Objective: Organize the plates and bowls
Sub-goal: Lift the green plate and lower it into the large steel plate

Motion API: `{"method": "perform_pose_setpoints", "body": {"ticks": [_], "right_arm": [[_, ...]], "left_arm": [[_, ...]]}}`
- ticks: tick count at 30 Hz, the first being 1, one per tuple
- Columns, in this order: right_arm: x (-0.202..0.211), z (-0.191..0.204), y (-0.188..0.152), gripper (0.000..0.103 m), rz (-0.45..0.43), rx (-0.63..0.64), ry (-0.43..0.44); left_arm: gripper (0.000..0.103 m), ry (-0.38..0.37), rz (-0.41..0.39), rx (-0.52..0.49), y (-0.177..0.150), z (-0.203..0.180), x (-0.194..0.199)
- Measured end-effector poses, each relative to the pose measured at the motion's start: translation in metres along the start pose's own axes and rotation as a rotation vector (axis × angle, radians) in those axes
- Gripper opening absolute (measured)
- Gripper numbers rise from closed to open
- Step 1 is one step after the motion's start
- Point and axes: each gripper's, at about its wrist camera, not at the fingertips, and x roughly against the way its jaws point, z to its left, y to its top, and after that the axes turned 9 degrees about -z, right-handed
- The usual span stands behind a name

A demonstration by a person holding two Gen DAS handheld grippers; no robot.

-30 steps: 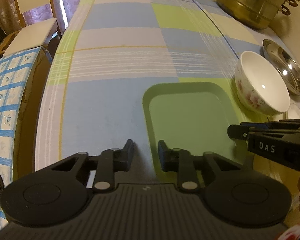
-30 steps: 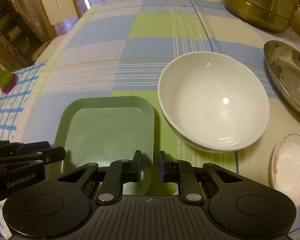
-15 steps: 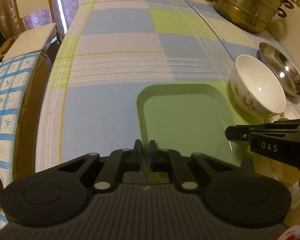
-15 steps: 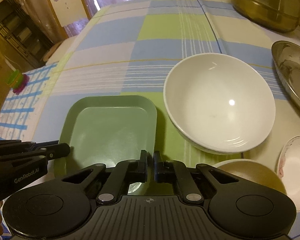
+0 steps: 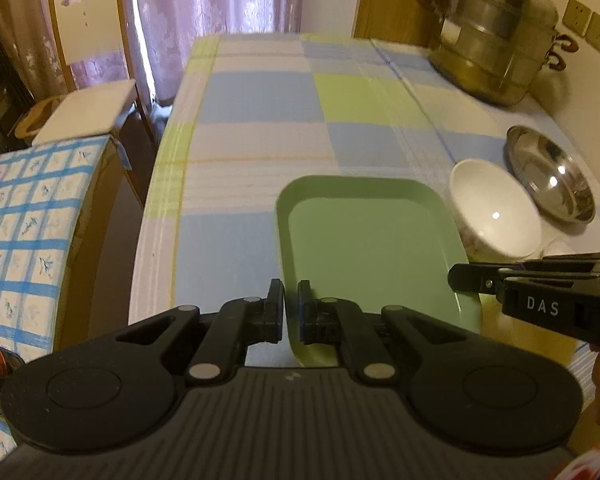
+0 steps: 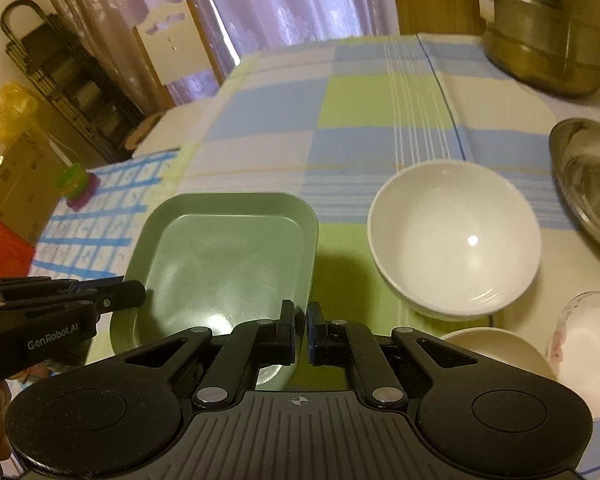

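Left gripper (image 5: 291,308) clamped on the near-left rim of the green tray (image 5: 364,248), right gripper (image 6: 301,330) clamped on its near-right rim. Tray sits off the checked cloth (image 5: 260,100), tilted (shadow underneath in right view). White bowl (image 6: 454,240) just right of it, steel dish (image 5: 550,174) further right, steamer pot (image 5: 496,40) far right.

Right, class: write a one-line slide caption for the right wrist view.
Both grippers, right gripper and left gripper, pinch the green tray's near rim beside a white bowl.
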Motion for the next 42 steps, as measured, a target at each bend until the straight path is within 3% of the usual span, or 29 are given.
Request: {"method": "perform_pose_setpoints", "body": {"ticks": [9,28,42], "right_arm": [[0.053,-0.035,-0.003,0.006,-0.037,-0.036,-0.009],[0.177,-0.183,-0.021,0.006,-0.110,-0.084,-0.088],[0.218,-0.262,-0.021,0.006,-0.129,-0.065,-0.110]], "left_arm": [[0.006,-0.048,-0.050,-0.021,0.005,-0.053,0.030],[0.006,-0.136,-0.109,-0.065,-0.012,-0.247,0.058],[0.006,-0.141,-0.111,-0.048,-0.014,-0.336,0.046]]}}
